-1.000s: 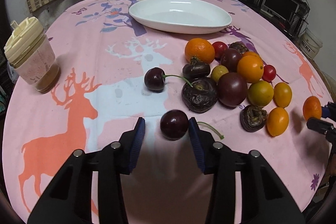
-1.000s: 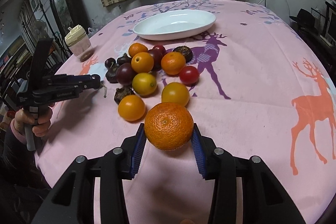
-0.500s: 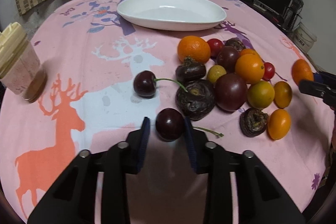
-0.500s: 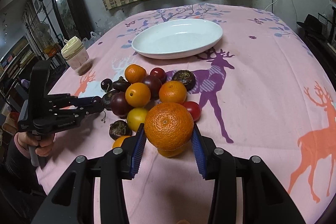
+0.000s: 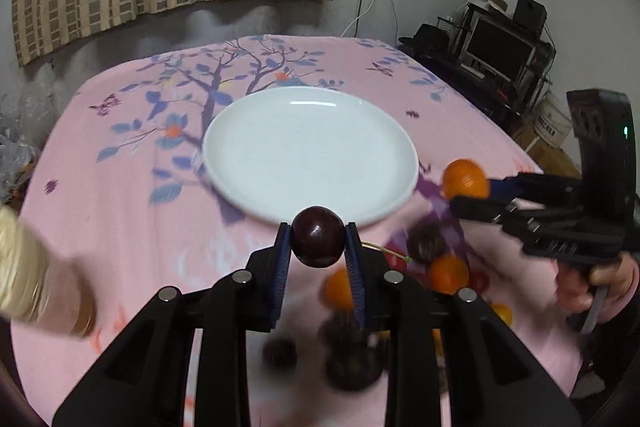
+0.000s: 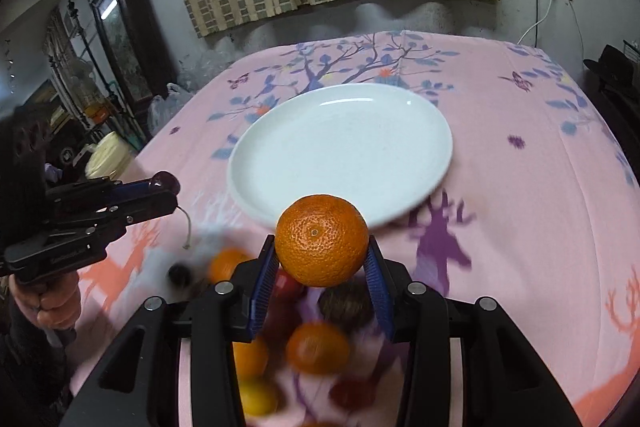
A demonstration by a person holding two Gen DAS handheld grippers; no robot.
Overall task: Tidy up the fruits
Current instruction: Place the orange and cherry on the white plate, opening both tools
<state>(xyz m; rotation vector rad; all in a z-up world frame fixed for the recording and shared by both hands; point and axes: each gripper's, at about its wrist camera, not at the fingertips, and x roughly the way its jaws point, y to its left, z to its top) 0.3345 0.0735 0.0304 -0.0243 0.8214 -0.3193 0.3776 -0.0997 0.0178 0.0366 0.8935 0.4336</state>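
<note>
The left gripper (image 5: 319,254) had its jaws clamped on a dark cherry (image 5: 319,235), held in the air just short of a white plate (image 5: 310,151) with nothing on it. The right gripper (image 6: 322,264), jaws partly open, gripped an orange (image 6: 322,239) near the same plate's front rim. Other fruit (image 6: 316,347) lay blurred on the pink tablecloth (image 6: 532,211) below both grippers.
</note>
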